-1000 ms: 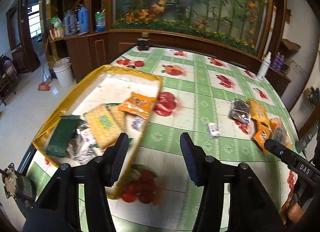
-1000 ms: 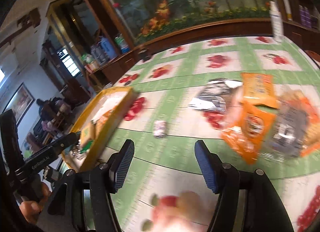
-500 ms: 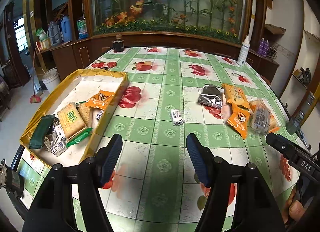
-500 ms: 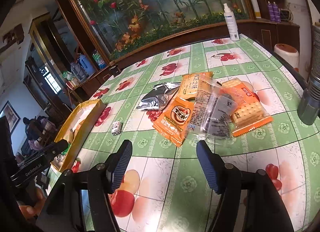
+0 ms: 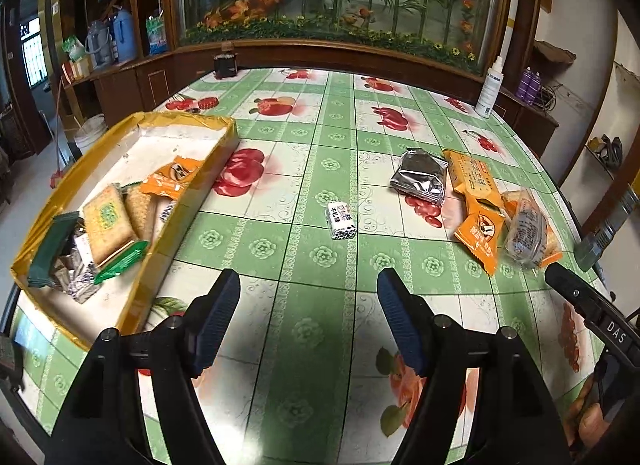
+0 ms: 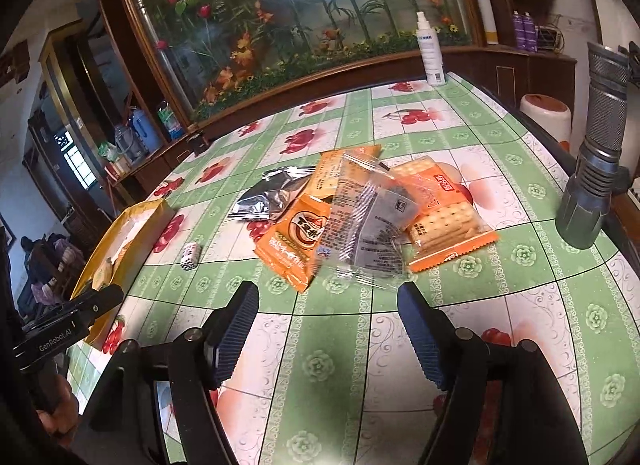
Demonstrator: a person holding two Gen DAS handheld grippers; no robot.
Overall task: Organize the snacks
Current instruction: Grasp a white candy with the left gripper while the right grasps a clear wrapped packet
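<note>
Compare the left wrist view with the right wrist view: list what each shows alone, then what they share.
Left only: the snacks inside the yellow tray, such as the green packet, and the open left gripper.
Right only: the cracker pack's front, the grey torch, and the open right gripper.
Both: the silver pouch, small candy, spray bottle.

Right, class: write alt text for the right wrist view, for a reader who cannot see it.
An open claw hovers over a green fruit-print tablecloth, facing a heap of snack packets: a clear wrapper lies over orange packets, a cracker pack and a silver bag. A small candy and a yellow tray sit left.
</note>
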